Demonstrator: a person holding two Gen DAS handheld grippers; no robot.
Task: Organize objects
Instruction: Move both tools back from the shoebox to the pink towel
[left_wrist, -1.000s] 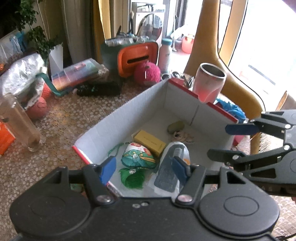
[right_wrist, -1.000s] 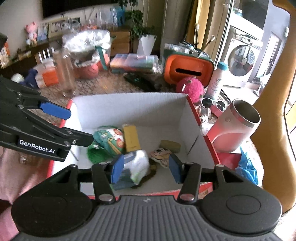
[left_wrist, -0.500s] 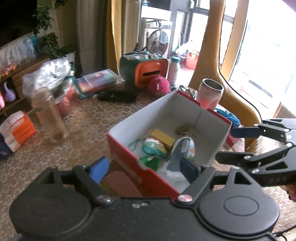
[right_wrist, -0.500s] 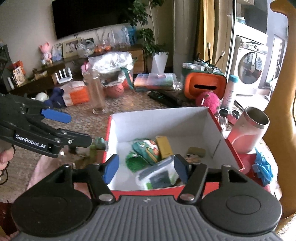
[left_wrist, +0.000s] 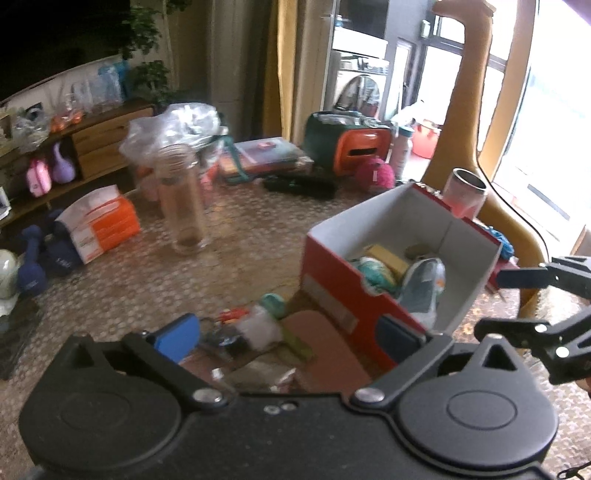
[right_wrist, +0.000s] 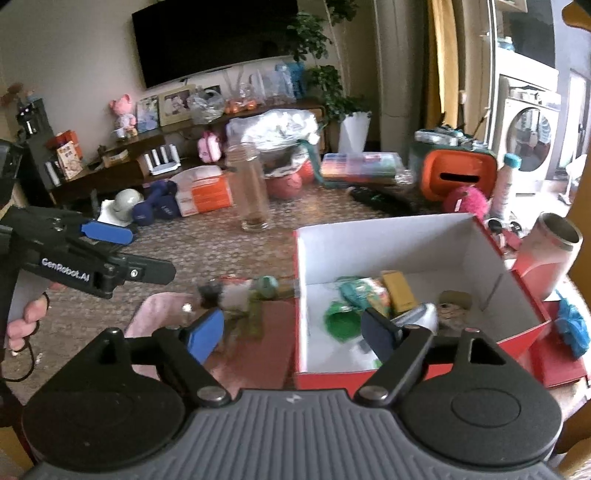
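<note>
A red box with a white inside (left_wrist: 354, 299) (right_wrist: 369, 240) stands on the table and holds a teal-green packet (right_wrist: 365, 293), a yellow block (right_wrist: 397, 291), a green lid (right_wrist: 341, 325) and a grey-white pouch (left_wrist: 423, 284). Several small loose items (left_wrist: 258, 325) (right_wrist: 236, 291) lie on a pink cloth (left_wrist: 325, 343) (right_wrist: 159, 314) left of the box. My left gripper (left_wrist: 286, 338) is open and empty above the cloth. My right gripper (right_wrist: 293, 334) is open and empty over the box's near left corner.
A tall clear jar (right_wrist: 249, 188) stands mid-table. An orange packet (left_wrist: 103, 225), dark dumbbells (left_wrist: 40, 258), an orange-green case (right_wrist: 456, 177), a pink fuzzy ball (right_wrist: 467, 197), a pink-white tumbler (right_wrist: 546, 254) and a blue cloth (right_wrist: 572, 325) surround the box.
Both grippers have pulled back and up from the box, staying open and empty. The loose items and pink cloth left of the box have come into view.
</note>
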